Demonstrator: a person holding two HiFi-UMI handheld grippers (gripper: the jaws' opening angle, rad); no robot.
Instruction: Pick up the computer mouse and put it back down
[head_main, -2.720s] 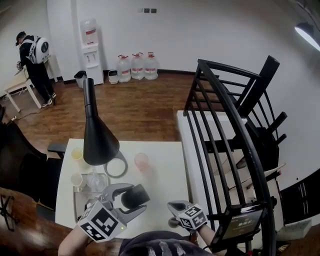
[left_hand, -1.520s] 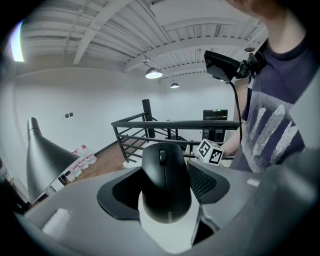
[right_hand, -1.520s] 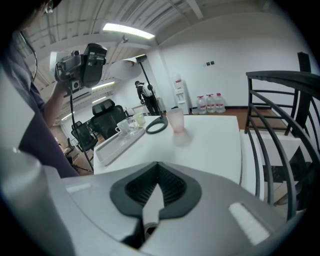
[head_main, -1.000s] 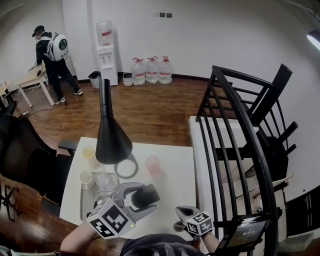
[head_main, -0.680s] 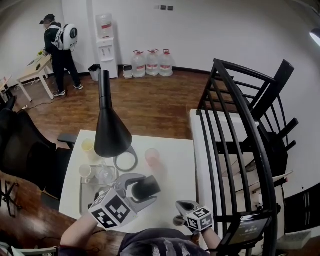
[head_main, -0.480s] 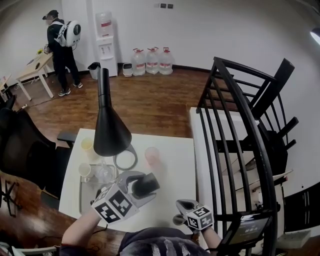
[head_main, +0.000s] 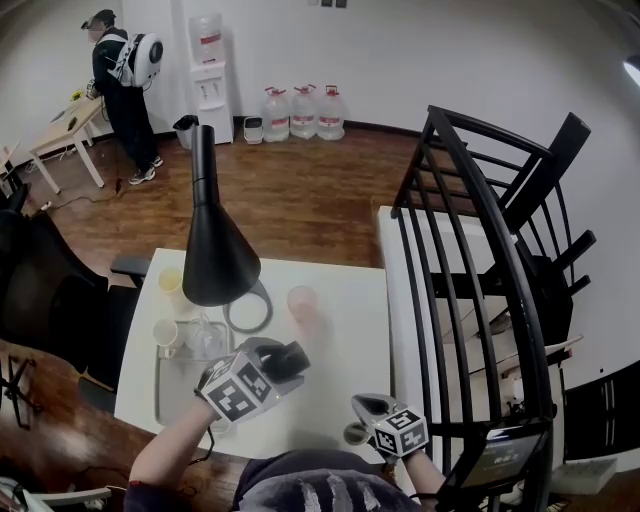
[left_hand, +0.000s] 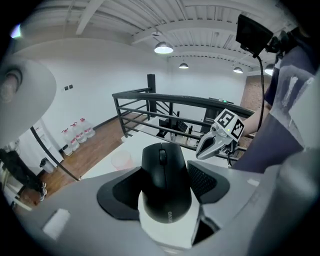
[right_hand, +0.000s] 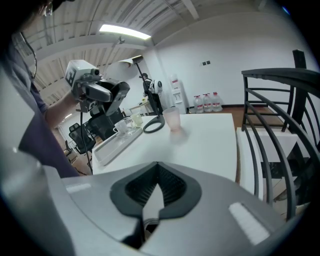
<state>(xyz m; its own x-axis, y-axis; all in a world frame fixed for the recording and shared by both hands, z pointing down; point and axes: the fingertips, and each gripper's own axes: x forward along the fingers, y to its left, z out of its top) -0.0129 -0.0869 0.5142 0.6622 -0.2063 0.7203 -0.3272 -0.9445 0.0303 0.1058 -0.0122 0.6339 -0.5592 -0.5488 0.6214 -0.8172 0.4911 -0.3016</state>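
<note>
My left gripper (head_main: 276, 356) is shut on the black computer mouse (head_main: 288, 358) and holds it a little above the white table (head_main: 340, 340), beside the tray. In the left gripper view the mouse (left_hand: 165, 182) sits lengthwise between the two dark pads, its wheel pointing away from me. The right gripper view shows that left gripper (right_hand: 106, 95) raised over the table's left side. My right gripper (head_main: 366, 406) rests low at the table's near edge; its pads (right_hand: 170, 186) meet with nothing between them.
A grey tray (head_main: 165, 392) with cups lies at the table's left. A black cone lamp (head_main: 210, 250) with a ring base stands behind it, and a pink cup (head_main: 302, 300) stands mid-table. A black railing (head_main: 470, 260) runs along the right. A person stands far off at a desk.
My left gripper has sunk toward the table with the mouse in its jaws and has rolled a little. The right gripper has stayed where it was.
</note>
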